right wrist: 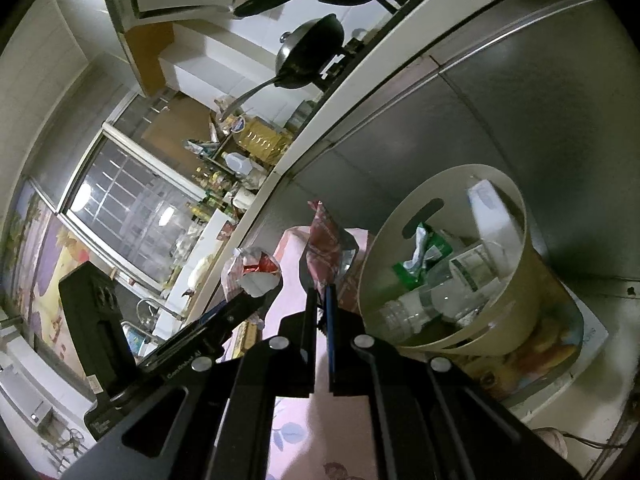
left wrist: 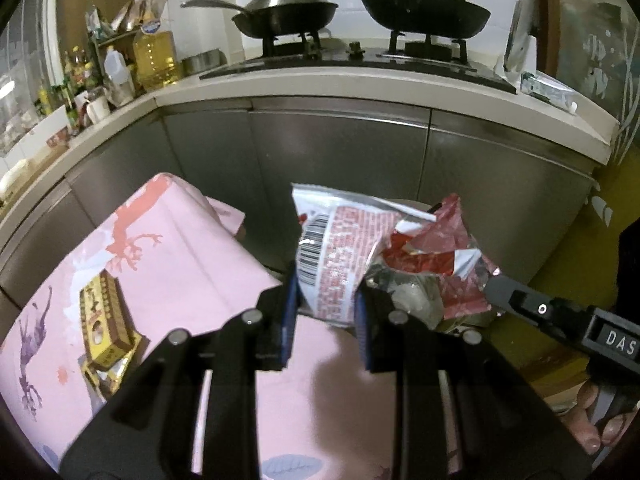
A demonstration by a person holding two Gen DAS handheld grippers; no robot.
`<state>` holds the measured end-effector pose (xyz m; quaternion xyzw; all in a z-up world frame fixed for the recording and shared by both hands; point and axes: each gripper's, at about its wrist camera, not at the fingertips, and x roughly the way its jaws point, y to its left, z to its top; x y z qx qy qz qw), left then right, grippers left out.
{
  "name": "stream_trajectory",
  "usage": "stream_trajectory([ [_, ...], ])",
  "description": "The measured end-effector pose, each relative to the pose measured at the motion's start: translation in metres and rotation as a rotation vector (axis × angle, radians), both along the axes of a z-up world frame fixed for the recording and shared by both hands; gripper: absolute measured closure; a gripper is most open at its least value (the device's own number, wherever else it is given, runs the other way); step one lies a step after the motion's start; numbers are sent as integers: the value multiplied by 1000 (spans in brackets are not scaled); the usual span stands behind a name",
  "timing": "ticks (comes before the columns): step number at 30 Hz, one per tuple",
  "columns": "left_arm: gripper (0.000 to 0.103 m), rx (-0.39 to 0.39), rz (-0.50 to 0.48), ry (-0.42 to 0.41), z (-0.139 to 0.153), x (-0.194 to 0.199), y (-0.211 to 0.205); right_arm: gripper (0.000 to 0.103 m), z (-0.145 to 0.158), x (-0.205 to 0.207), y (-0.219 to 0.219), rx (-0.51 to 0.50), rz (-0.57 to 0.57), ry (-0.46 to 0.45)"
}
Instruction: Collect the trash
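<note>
A crinkled white foil noodle wrapper printed with red text and a barcode [left wrist: 332,256] stands between the blue-padded fingers of the left hand-held gripper [left wrist: 326,312], which is clenched on its lower edge above a pink cloth-covered surface [left wrist: 192,248] patterned with deer. Just beside it, a torn red and silver foil snack packet [left wrist: 432,252] hangs crumpled from the tip of the right hand-held gripper [left wrist: 494,280], which reaches in level from the right; bare fingers [left wrist: 596,424] curl around its handle at the frame's edge. In the right wrist view, that right hand-held gripper [right wrist: 321,300] is pinched shut on the red packet [right wrist: 326,248], its two black fingers almost touching, and the left tool crosses at the left with the white wrapper [right wrist: 252,276] at its tip. Close to the right stands a round beige plastic waste bin [right wrist: 516,304] with a slot handle, holding a clear plastic bottle [right wrist: 420,304], a green wrapper [right wrist: 424,248] and white paper. A flat yellow cardboard box [left wrist: 106,316] lies on the cloth to the left. Behind, brushed steel cabinet doors [left wrist: 340,148] curve below a pale counter with two dark woks [left wrist: 424,12] on a gas hob
</note>
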<state>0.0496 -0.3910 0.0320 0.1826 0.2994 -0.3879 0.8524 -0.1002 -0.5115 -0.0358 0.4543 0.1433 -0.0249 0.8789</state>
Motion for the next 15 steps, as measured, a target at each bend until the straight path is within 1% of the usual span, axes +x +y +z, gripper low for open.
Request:
stream_trajectory([
  [7,79,-10,20,-17,3,-7,17,101,5,3,14,-3,28,3],
  [12,79,-14,64,-28,4,-6,46,101,9,9,31,-9,65,6],
  [15,79,-23,103,-37,5,-5,70,101,13,15,47,-13,101,5],
])
